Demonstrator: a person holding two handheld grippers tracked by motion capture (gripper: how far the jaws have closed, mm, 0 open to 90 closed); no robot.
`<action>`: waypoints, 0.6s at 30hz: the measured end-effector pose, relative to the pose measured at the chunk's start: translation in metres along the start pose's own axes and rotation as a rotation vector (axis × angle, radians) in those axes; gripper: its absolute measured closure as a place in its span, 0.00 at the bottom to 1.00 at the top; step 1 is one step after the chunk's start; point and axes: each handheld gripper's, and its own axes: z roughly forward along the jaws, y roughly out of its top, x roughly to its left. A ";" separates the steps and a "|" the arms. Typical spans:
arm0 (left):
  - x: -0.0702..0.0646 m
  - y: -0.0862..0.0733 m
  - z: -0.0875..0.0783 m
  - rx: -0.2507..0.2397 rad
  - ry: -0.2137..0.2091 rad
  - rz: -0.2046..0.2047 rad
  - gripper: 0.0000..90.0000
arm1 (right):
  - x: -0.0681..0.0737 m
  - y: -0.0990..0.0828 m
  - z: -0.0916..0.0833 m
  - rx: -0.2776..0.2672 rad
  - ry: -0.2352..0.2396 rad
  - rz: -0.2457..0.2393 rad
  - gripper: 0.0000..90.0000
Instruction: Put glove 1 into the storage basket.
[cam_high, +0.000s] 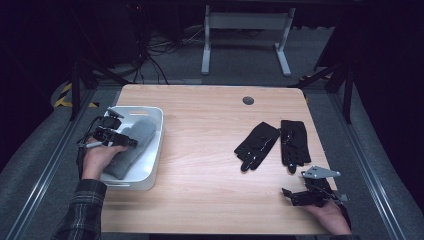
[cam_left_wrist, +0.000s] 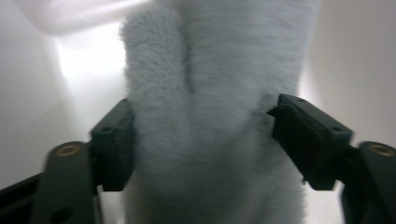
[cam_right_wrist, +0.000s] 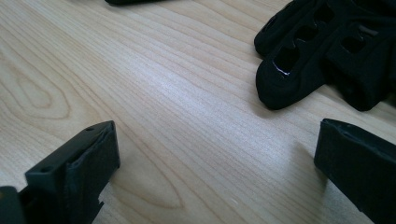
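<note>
Left gripper (cam_high: 134, 142) fingers (cam_left_wrist: 112, 144) stand apart astride the grey fleece glove (cam_left_wrist: 215, 112), which lies in the white bin (cam_high: 156, 150). Right gripper (cam_right_wrist: 217, 172) fingers spread wide over bare tabletop (cam_right_wrist: 154, 93); black gloves (cam_high: 272, 143) lie just ahead.

Grey carpet floor (cam_high: 240, 60), white desk frame (cam_high: 245, 35) behind.

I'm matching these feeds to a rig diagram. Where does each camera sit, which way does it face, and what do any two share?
High view: above the person's side, looking forward and down on the wooden table; forearms and both hands show, with the left hand-held gripper and right hand-held gripper.
Left gripper view: on the left hand-held gripper, looking into the white bin; its jaws flank the grey glove.
Right gripper view: low over the table, facing the black gloves.
Shared: the high view also shows bin and gloves.
</note>
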 end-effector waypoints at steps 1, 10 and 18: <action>0.000 -0.001 -0.003 -0.010 -0.002 0.003 0.26 | 0.000 0.000 0.000 0.001 -0.002 0.000 0.00; -0.017 -0.002 -0.035 -0.126 -0.012 0.061 0.22 | 0.000 0.000 0.000 0.001 -0.002 0.000 0.00; -0.041 0.000 -0.049 -0.189 -0.062 0.118 0.20 | 0.000 0.000 0.000 0.001 -0.002 0.000 0.00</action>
